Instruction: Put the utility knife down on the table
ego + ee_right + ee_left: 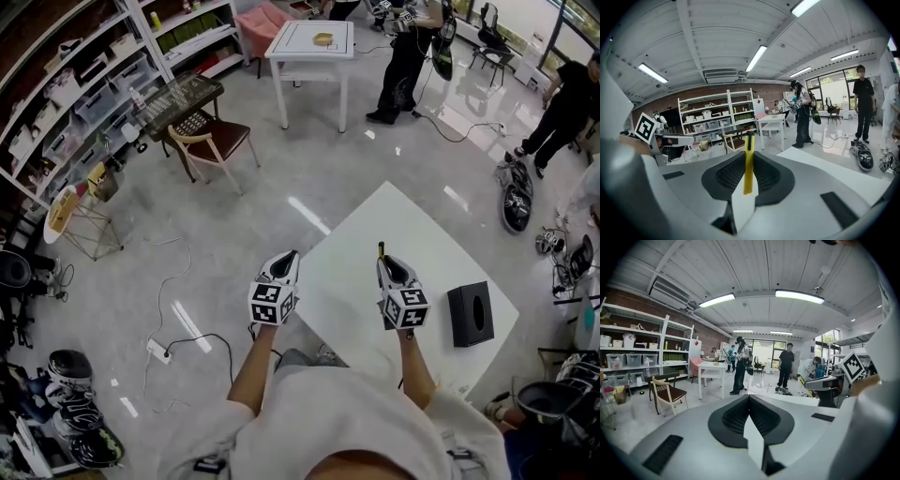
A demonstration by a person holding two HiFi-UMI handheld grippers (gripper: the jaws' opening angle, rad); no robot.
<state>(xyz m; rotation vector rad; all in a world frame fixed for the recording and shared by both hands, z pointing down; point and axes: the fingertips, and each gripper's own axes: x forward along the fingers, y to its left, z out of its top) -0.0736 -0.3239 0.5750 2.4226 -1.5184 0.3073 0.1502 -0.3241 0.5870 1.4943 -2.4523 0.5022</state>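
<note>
In the head view the right gripper (386, 265) holds the knife (381, 250) above the near part of the table (394, 220), the knife's tip sticking out ahead. The left gripper (287, 262) hangs beside the table's left edge, and a black box (470, 314) sits to the right.

In the left gripper view the jaws are together on nothing.

In the right gripper view the jaws clamp the yellow knife lengthwise. It is best lowered until it rests on bare table — clear of the box — before the jaws part.

Right gripper (384, 263), utility knife (381, 249) in it, over table (412, 220); box (470, 313) on table rightward; left gripper (290, 256) seemingly past table edge.
</note>
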